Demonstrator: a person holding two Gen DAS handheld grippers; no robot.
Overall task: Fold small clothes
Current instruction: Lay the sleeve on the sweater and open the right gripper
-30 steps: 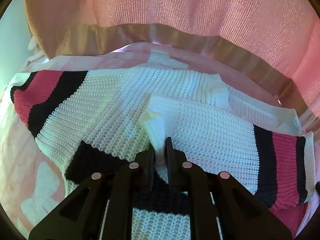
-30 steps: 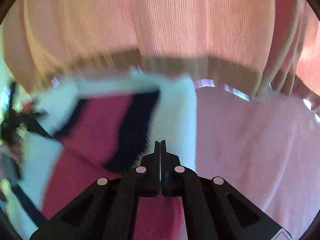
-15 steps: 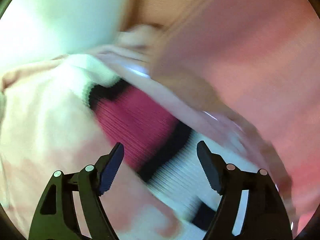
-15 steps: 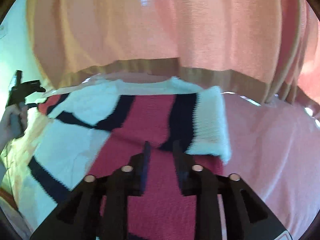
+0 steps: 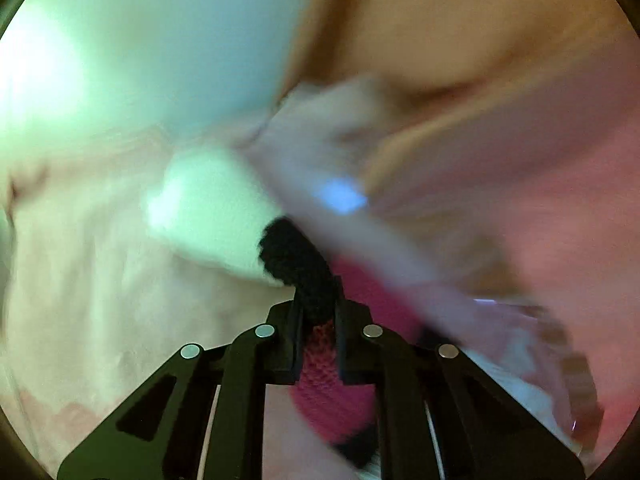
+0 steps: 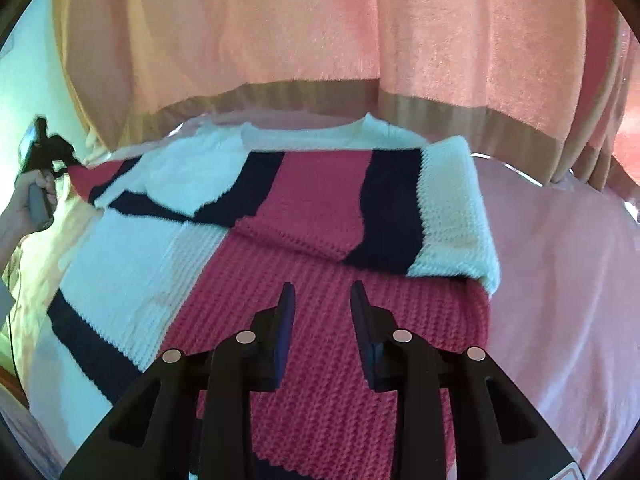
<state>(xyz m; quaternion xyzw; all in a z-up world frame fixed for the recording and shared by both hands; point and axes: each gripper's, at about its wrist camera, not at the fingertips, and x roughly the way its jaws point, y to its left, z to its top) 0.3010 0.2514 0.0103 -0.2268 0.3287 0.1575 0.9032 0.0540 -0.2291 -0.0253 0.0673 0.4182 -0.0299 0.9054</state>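
Looking through the blurry left wrist view, the left gripper [image 5: 316, 300] is seen pinched tight on a black and red bit of the sweater [image 5: 320, 384]. Only in the right wrist view is the whole sweater [image 6: 280, 216] seen, spread flat on the pink bed [image 6: 560, 280]. Nothing is held by the right gripper [image 6: 322, 300]; its jaws are opening above the red part.

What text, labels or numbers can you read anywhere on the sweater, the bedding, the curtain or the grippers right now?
None can be read.
Sweater: knitted stripes only, no tag or lettering showing.
Curtain and bed sheet: no text.
Right gripper: a white-and-red mark at the frame's bottom right corner is cut off and unreadable.
Left wrist view: too blurred to show any writing.
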